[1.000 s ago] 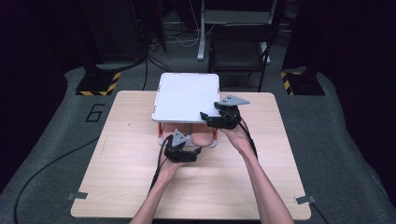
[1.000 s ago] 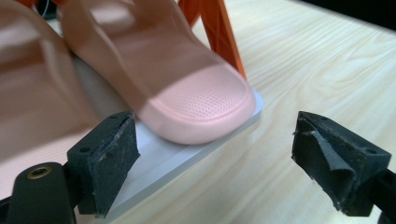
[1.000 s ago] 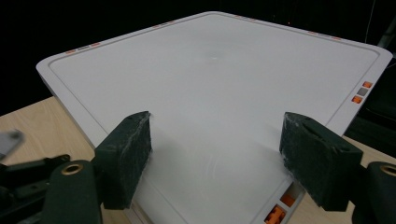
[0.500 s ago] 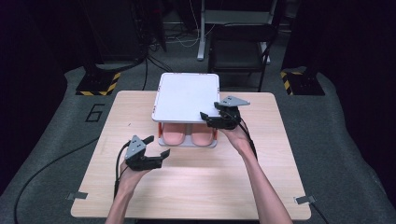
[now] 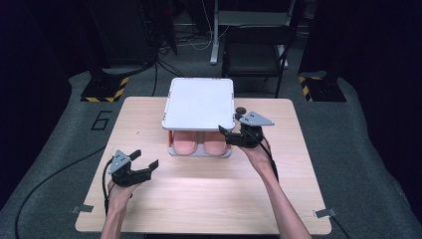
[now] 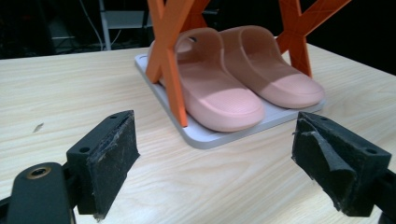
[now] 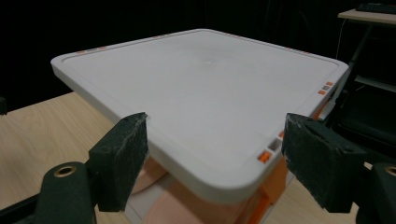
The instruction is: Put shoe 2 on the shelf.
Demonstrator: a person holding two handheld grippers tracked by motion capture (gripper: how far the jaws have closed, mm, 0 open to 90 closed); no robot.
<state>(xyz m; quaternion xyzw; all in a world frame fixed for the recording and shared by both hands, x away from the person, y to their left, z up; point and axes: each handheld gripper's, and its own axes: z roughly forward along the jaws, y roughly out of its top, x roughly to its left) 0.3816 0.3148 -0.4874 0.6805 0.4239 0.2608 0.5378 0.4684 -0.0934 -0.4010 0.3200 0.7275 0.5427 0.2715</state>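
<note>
A small rack stands at the back middle of the wooden table [image 5: 209, 199]: a white top shelf [image 5: 200, 103] on orange X-shaped legs [image 6: 170, 60] above a white base tray [image 6: 219, 135]. A pair of pink slippers [image 5: 199, 146] [image 6: 233, 79] lies side by side on the base tray, toes toward the person. My left gripper [image 5: 145, 158] [image 6: 219, 154] is open and holds nothing, low over the table to the front left of the rack and pointing at the slippers. My right gripper [image 5: 230, 124] [image 7: 215, 158] is open, its jaws either side of the top shelf's [image 7: 201, 93] front right corner, not closed on it.
A dark chair [image 5: 254, 55] stands behind the table. Yellow-and-black striped bases [image 5: 104, 89] [image 5: 321, 87] sit on the grey floor at either side. A cable [image 5: 50, 179] runs from the left gripper across the floor. Bare tabletop lies in front of the rack.
My left gripper has drawn back from the front of the rack to the front left of the table, open. The right gripper has stayed at the shelf corner.
</note>
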